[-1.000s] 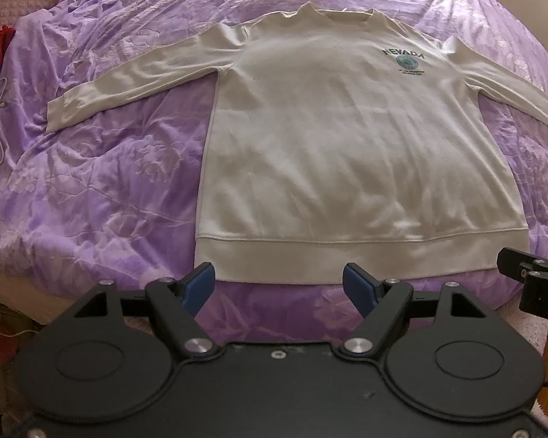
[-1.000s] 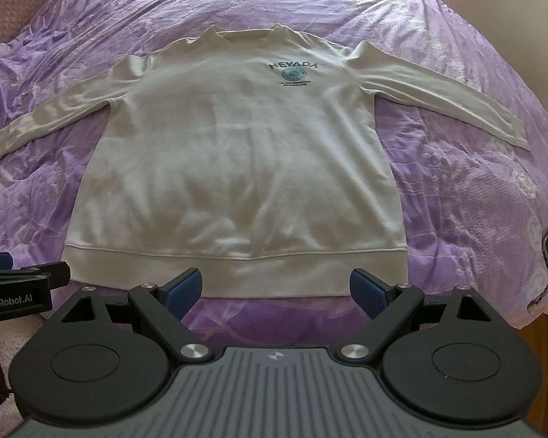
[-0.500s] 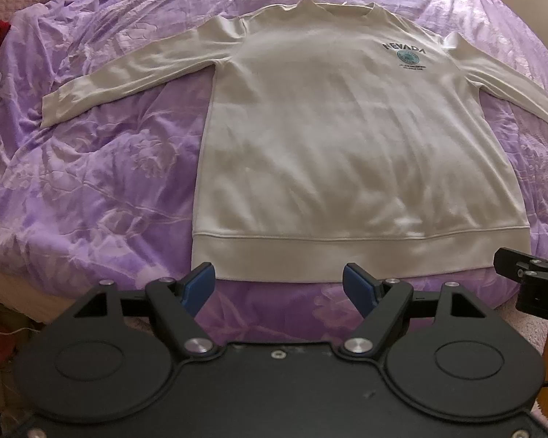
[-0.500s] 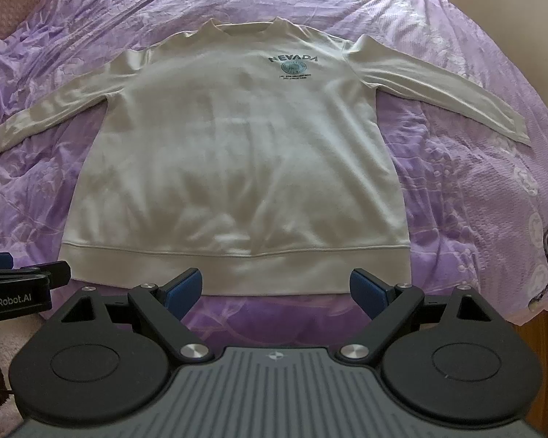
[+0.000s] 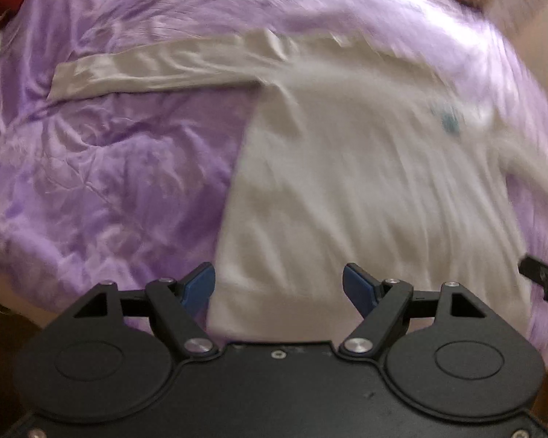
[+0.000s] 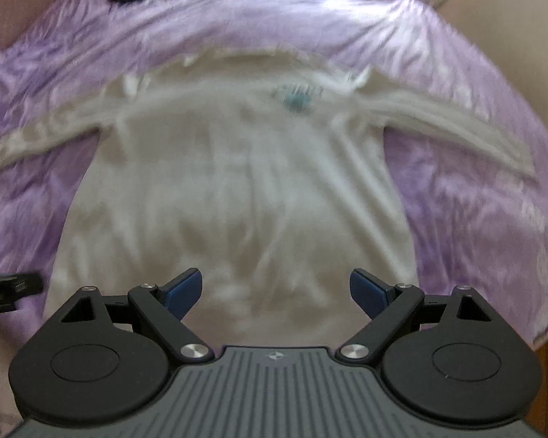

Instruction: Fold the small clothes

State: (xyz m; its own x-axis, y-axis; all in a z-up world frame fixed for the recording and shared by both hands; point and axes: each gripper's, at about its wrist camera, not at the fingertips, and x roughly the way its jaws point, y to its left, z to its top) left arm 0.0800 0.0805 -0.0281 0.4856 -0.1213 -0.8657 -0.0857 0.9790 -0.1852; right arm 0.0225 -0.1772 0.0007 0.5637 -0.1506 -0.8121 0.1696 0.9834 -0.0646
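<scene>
Both grippers, left gripper (image 5: 278,286) and right gripper (image 6: 276,290), hang wide and empty over the hem of the cream sweatshirt (image 6: 237,189) (sleeves spread), which lies flat on the purple bedspread (image 5: 102,182). The soft, light knit probably drapes and slides; pinching a sleeve cuff (image 5: 64,82) or hem corner seems best.

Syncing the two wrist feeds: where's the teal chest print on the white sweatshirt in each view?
Left wrist: teal chest print sits right of centre, upper half, smeared by motion blur.
Right wrist: teal chest print sits just right of centre, upper part, below the collar, also blurred.
Shared landmark: the white sweatshirt lies flat on the purple bedspread, with one long sleeve stretched left.
</scene>
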